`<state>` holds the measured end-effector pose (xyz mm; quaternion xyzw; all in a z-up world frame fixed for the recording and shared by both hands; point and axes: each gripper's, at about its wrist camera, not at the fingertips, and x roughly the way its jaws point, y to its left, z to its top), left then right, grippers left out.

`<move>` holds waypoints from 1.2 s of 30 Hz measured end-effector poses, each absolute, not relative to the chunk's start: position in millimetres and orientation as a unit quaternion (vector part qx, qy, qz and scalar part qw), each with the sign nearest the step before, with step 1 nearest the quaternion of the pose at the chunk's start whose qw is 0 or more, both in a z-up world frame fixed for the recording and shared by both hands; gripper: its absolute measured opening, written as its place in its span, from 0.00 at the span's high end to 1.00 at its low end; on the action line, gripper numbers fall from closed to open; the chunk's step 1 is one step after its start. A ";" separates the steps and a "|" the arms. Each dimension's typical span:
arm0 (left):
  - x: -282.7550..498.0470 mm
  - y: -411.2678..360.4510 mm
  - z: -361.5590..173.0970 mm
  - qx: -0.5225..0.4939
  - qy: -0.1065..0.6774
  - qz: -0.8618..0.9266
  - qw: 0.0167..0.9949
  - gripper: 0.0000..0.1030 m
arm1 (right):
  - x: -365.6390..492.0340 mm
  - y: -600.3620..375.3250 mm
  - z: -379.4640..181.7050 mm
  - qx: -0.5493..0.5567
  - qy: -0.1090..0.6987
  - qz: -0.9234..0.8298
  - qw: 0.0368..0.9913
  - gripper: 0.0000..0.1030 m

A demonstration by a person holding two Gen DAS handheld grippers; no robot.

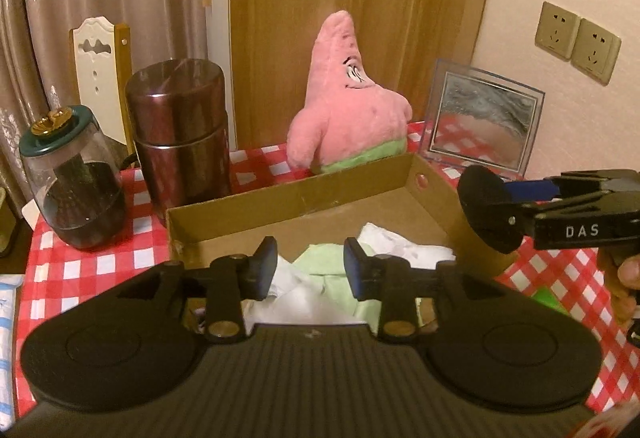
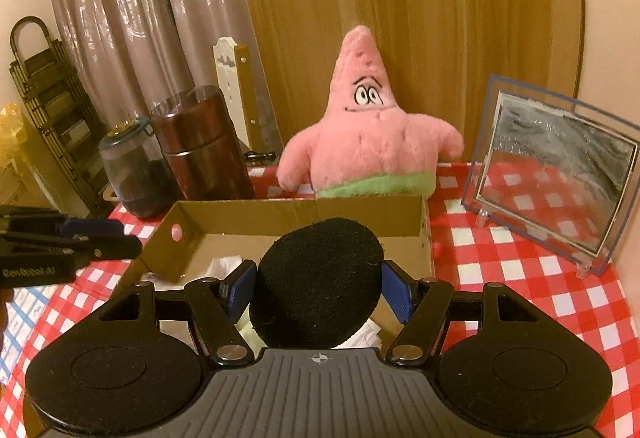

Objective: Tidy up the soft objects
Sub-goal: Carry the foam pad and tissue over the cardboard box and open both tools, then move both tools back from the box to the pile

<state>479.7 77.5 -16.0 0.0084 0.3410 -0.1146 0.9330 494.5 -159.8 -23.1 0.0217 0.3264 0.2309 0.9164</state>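
The right gripper (image 2: pixel 318 292) pinches a black pad (image 2: pixel 318 284) just outside the right wall of the cardboard box (image 1: pixel 304 193) on the desk (image 2: pixel 520 266) — the drop lies leftward — while the left gripper (image 1: pixel 310 264), spread and empty, hovers over the cloths (image 1: pixel 320 258) inside.

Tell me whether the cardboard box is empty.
Not empty. The cardboard box is open-topped, and white cloth and light green cloth lie crumpled inside it.
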 end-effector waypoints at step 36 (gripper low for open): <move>396.7 76.2 26.0 0.007 0.290 -0.114 0.950 0.66 | 383.6 -185.7 3.4 0.056 0.277 0.227 0.932 0.17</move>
